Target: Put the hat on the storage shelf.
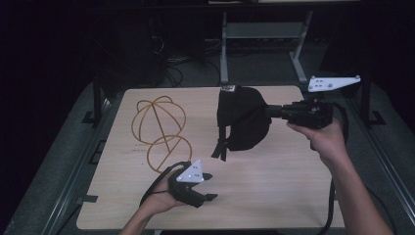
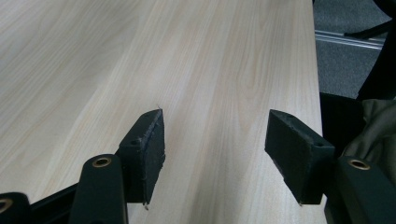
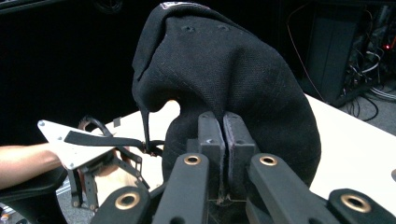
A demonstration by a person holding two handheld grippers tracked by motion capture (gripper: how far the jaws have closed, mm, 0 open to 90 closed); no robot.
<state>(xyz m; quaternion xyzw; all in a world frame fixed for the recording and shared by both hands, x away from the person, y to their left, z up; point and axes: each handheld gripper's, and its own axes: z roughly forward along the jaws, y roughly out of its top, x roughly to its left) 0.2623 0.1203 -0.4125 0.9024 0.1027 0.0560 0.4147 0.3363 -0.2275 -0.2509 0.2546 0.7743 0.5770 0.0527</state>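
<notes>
Right gripper [image 1: 274, 111] pinches black fabric cap [image 1: 243, 117], held aloft over tabletop [image 1: 274, 196] far-right corner. Left gripper [image 1: 208, 186] open, empty, near front edge. Yellow wire frame [image 1: 159, 129] far-left. Judgement: keep pinch firm; avoid snagging dangling strap.

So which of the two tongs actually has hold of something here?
The right tongs, shut on the black cap and holding it up off the table. The left tongs stand open over bare wood with nothing between them.
</notes>
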